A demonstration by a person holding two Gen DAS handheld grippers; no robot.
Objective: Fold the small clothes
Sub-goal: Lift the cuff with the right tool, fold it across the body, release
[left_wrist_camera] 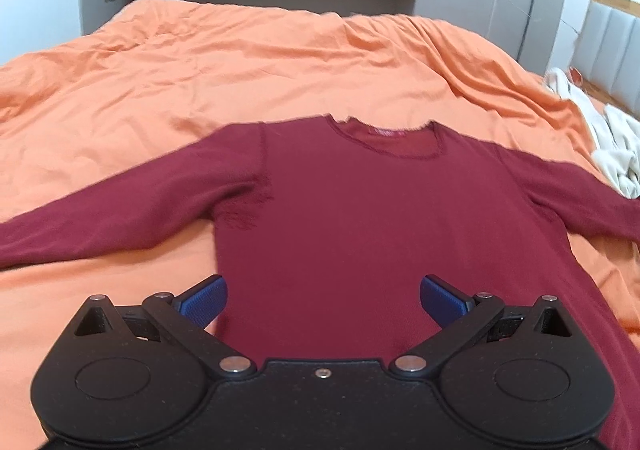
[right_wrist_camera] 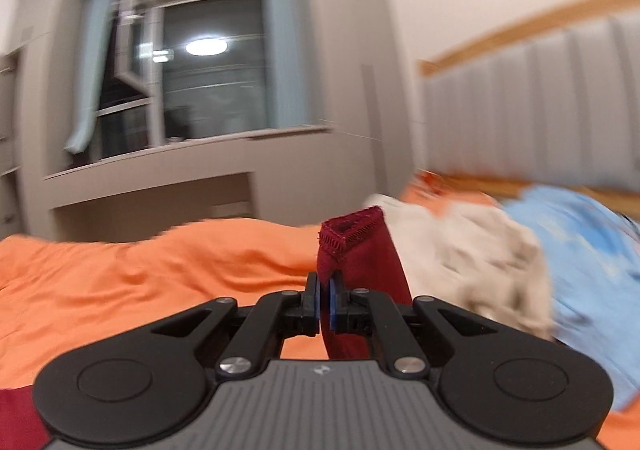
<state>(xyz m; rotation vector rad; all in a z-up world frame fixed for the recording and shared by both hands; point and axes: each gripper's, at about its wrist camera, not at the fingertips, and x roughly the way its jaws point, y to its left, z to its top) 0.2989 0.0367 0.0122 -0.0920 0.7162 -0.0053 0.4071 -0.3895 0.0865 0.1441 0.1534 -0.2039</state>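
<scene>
now: sleeve cuff clamped on the right, left tool spread over the hem

the left gripper (left_wrist_camera: 323,300) is seen with its blue pads (left_wrist_camera: 204,300) spread wide apart, nothing held between them. it is poised over the lower body of the maroon long-sleeved top (left_wrist_camera: 344,217); whether the pads touch the fabric cannot be told. the top is laid flat, front up, on the orange bedcover (left_wrist_camera: 200,65), neckline pointed away from the camera, one sleeve stretched out to each side.

the right gripper (right_wrist_camera: 325,304) is closed tight, and a sleeve cuff (right_wrist_camera: 352,234) of the same maroon garment is pinched between its pads; the stitched cuff opening stands up above the fingertips, lifted off the bed.

to the right of the top, a cream garment (right_wrist_camera: 472,250) is heaped near the raised cuff, with a light blue cloth (right_wrist_camera: 580,262) just beyond it, by the padded headboard (right_wrist_camera: 540,97). the cream heap is also seen at the right edge of the left wrist view, close to the right sleeve. wide bare bedcover is left beyond the neckline and to the left of the top. a window (right_wrist_camera: 208,73) is set in the far wall. the right wrist view is blurred.
</scene>
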